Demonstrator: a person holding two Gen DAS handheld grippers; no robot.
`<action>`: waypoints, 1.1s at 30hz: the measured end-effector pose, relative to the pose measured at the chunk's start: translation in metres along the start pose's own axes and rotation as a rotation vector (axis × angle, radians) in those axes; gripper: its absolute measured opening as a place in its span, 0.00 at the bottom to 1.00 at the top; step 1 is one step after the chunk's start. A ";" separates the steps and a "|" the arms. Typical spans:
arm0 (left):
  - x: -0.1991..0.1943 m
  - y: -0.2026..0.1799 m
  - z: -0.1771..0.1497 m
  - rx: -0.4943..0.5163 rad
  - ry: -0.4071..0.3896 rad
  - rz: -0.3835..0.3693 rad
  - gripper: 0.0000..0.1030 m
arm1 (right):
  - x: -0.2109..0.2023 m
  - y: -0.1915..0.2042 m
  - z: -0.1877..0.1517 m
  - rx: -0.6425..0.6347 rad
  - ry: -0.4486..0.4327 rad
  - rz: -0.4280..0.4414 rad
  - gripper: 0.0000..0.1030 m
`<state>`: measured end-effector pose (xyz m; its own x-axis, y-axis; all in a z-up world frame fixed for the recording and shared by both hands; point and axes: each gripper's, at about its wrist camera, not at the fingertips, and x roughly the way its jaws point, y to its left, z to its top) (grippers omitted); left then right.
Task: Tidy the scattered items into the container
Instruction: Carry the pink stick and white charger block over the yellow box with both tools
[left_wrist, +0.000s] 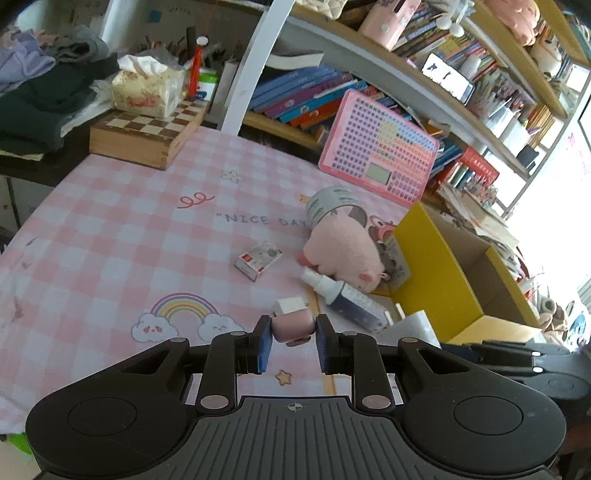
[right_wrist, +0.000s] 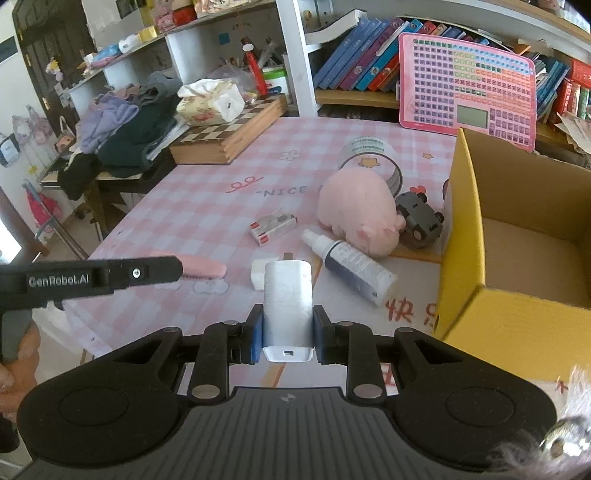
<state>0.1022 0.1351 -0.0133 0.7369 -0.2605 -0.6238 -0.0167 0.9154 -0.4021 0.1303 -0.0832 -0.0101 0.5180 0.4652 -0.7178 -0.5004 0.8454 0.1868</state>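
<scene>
"NICE DAY" tablecloth (left_wrist: 110, 221), "GenRobot.AI" left gripper (right_wrist: 201, 271), box's (right_wrist: 458, 236) red characters illegible

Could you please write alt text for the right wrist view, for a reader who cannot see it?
The right gripper is shut on a white charger above a pink checked tablecloth. An open yellow cardboard box stands to the right; a pink plush pig, spray bottle and small carton lie beyond.

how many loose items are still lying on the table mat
6: small carton, spray bottle, pink plush, toy car, tape roll, white block. Others may hide behind the box.
</scene>
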 end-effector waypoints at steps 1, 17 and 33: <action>-0.004 -0.002 -0.002 -0.004 -0.004 -0.002 0.22 | -0.004 0.000 -0.003 0.000 0.001 0.003 0.24; -0.037 -0.041 -0.041 -0.004 0.020 -0.077 0.22 | -0.057 -0.012 -0.051 0.054 0.016 -0.017 0.24; -0.050 -0.081 -0.063 0.063 0.035 -0.176 0.22 | -0.102 -0.028 -0.089 0.127 0.013 -0.110 0.24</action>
<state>0.0239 0.0551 0.0086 0.7004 -0.4284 -0.5709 0.1541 0.8718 -0.4651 0.0296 -0.1772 -0.0018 0.5556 0.3652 -0.7469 -0.3491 0.9178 0.1890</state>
